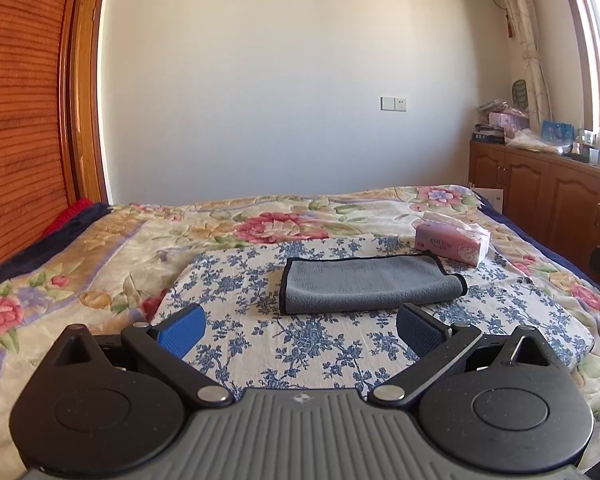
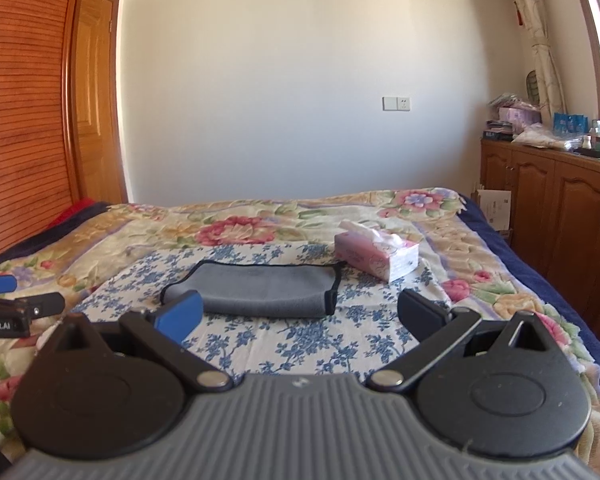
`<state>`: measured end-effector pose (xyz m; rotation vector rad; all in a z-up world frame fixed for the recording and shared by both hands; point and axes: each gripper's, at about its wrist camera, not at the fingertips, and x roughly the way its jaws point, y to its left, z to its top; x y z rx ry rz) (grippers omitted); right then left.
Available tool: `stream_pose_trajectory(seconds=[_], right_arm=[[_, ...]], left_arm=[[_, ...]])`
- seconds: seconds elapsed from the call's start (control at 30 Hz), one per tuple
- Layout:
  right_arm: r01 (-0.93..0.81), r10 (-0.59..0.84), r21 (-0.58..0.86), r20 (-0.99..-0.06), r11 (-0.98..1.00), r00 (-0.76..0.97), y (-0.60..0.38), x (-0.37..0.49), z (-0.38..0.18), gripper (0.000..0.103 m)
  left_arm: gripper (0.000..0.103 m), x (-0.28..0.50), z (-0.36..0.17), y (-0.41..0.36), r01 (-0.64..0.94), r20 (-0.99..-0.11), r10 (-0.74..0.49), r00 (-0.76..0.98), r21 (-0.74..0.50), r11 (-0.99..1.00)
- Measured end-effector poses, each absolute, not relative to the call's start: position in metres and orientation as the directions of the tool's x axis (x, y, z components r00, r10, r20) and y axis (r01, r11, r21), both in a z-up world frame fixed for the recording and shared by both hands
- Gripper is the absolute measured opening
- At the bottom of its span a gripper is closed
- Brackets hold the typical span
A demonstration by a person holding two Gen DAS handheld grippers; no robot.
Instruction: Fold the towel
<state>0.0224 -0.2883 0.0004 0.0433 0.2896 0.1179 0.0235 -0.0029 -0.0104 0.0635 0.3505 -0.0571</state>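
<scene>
Sunlit bedroom, with a flowered bed (image 1: pixel 100 248) carrying a blue-patterned cloth (image 1: pixel 228 320) as a flat work surface. From left to right: the left gripper (image 1: pixel 300 330) hangs back with fingers spread and empty, the grey towel (image 1: pixel 364 284) lies already folded in front of it, and a tissue pack (image 1: pixel 452 242) sits just beyond. The right gripper (image 2: pixel 300 316) is likewise spread, holding nothing, so the fold looks finished.

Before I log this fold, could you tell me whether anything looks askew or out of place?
Nothing serious. The grey towel lies folded on the blue-flowered cloth, though its right end curls up slightly. The pink tissue pack sits just beyond it, apart from it.
</scene>
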Motion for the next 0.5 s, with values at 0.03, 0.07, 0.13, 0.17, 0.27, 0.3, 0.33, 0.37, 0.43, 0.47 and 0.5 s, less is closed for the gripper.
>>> stream_pose_trajectory(seconds=[0.03,0.07,0.13,0.17,0.27,0.3,0.33,0.37,0.43,0.47,0.5], right_arm=[[-0.107,0.119,0.057,-0.28,0.993,0.953,-0.2881,0.0221,0.0004,0.103],[-0.103,0.115,0.055,-0.277,0.993,0.954,-0.2882,0.0218,0.0005,0.103],[-0.099,0.11,0.053,-0.273,0.994,0.956,-0.2885,0.0215,0.0008,0.103],[-0.096,0.106,0.052,-0.27,0.994,0.957,-0.2887,0.0212,0.001,0.103],[-0.09,0.101,0.053,-0.263,0.995,0.959,-0.2899,0.0207,0.0016,0.103],[-0.089,0.1,0.054,-0.263,0.995,0.96,-0.2904,0.0209,0.0016,0.103],[-0.089,0.1,0.054,-0.263,0.995,0.96,-0.2904,0.021,0.0015,0.103],[-0.088,0.099,0.054,-0.263,0.995,0.96,-0.2904,0.0209,0.0014,0.103],[-0.087,0.098,0.054,-0.262,0.995,0.96,-0.2908,0.021,0.0015,0.103],[-0.087,0.098,0.054,-0.261,0.995,0.96,-0.2908,0.0206,0.0014,0.103],[-0.087,0.098,0.054,-0.261,0.995,0.96,-0.2909,0.0204,0.0013,0.103]], left_arm=[[0.103,0.0227,-0.0104,-0.003,0.07,-0.34,-0.047,0.939,0.056,0.996],[0.103,0.022,-0.0105,-0.0033,0.073,-0.334,-0.05,0.941,0.058,0.996],[0.103,0.0205,-0.0102,-0.0046,0.08,-0.325,-0.054,0.944,0.067,0.995],[0.103,0.0198,-0.0101,-0.0054,0.083,-0.321,-0.056,0.945,0.072,0.994],[0.103,0.0182,-0.0109,-0.0078,0.093,-0.317,-0.062,0.946,0.084,0.992],[0.103,0.018,-0.0111,-0.0083,0.094,-0.316,-0.062,0.947,0.086,0.992],[0.103,0.0176,-0.0112,-0.0079,0.095,-0.317,-0.063,0.946,0.086,0.992],[0.103,0.0177,-0.011,-0.0079,0.095,-0.317,-0.063,0.946,0.085,0.992],[0.103,0.0177,-0.0111,-0.0081,0.095,-0.317,-0.063,0.946,0.086,0.992],[0.103,0.0177,-0.0111,-0.0081,0.095,-0.317,-0.063,0.946,0.086,0.992],[0.103,0.0177,-0.0111,-0.0082,0.095,-0.316,-0.063,0.947,0.087,0.992]])
